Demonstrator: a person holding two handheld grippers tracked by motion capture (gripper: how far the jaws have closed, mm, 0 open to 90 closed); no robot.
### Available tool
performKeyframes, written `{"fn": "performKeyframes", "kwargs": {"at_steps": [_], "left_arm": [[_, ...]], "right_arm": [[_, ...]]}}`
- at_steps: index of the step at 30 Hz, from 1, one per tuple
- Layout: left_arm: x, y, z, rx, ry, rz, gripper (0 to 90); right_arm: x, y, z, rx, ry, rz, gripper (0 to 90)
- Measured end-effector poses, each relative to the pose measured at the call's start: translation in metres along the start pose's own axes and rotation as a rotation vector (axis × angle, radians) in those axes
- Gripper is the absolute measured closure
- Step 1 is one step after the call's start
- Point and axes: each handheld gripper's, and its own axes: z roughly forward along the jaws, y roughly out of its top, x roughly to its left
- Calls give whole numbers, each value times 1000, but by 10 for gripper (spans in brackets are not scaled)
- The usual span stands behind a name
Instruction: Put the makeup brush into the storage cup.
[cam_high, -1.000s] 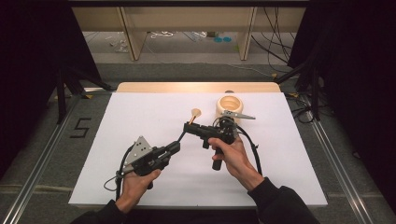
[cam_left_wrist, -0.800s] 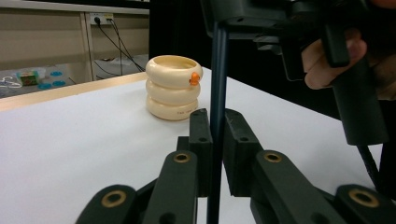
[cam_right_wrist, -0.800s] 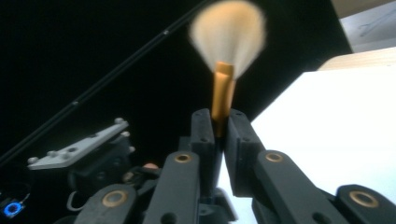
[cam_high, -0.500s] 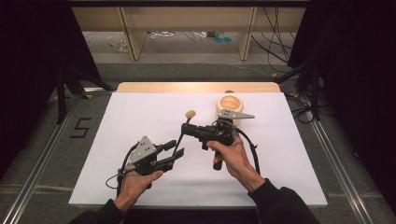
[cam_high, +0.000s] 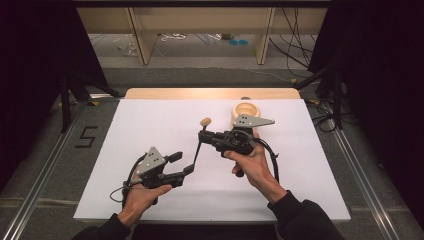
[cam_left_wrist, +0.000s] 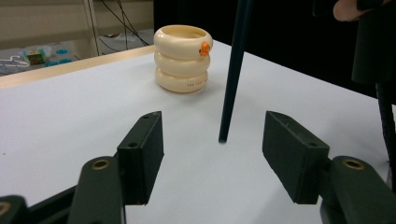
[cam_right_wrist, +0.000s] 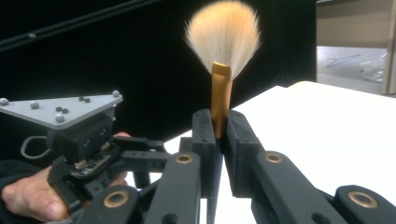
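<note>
the right gripper (cam_high: 206, 136) sits at the centre of the high view, its jaws clenched on a makeup brush (cam_high: 200, 145) at the gold ferrule just under the bristles. the brush is held off the white table (cam_high: 310, 170), with its long axis running from the pale tuft (cam_high: 205, 121) above the jaws down and slightly left to the dark handle tip, which ends near the left gripper (cam_high: 182, 164) in the lower left of centre. the left gripper's jaws have just been opening and now stand released, pads apart, with the handle's lower end between them but touched by neither.

the relation that counts is this: the handle tip hangs between the left fingers, so the left hand is nearest to the free end, while the right alone carries the brush. a cream ringed holder (cam_high: 247, 110) stands on the table behind the right hand, toward the upper right of the sheet, and is likely where the brush belongs.

the left gripper view shows what the high view cannot: the thin dark handle (cam_left_wrist: 232, 74) coming down from the top edge with clear gaps to both pads (cam_left_wrist: 142, 154), and the holder (cam_left_wrist: 183, 58) as three stacked rings with an orange spot. the right gripper view shows the grip itself, the fanned bristles (cam_right_wrist: 223, 35) upright over the ferrule (cam_right_wrist: 220, 95) pinched between the pads, with the left hand (cam_right_wrist: 32, 198) and its gripper at lower left.
</note>
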Motion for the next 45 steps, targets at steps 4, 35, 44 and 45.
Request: {"fn": "performKeyframes", "kwargs": {"at_steps": [4,35,44,45], "left_arm": [[1,-1,-1,31,-17,5,358],[1,-9,-11,82,0,0,211],[-2,-11,-11,86,-2,0,211],[-2,-11,-11,84,-2,-1,212]], "right_arm": [[-3,2,-3,5,-19,-22,835],[-39,14,-25,47,-168,-98,835],[-54,23,-31,37,-216,-109,834],[-56,24,-31,34,-216,-109,835]]}}
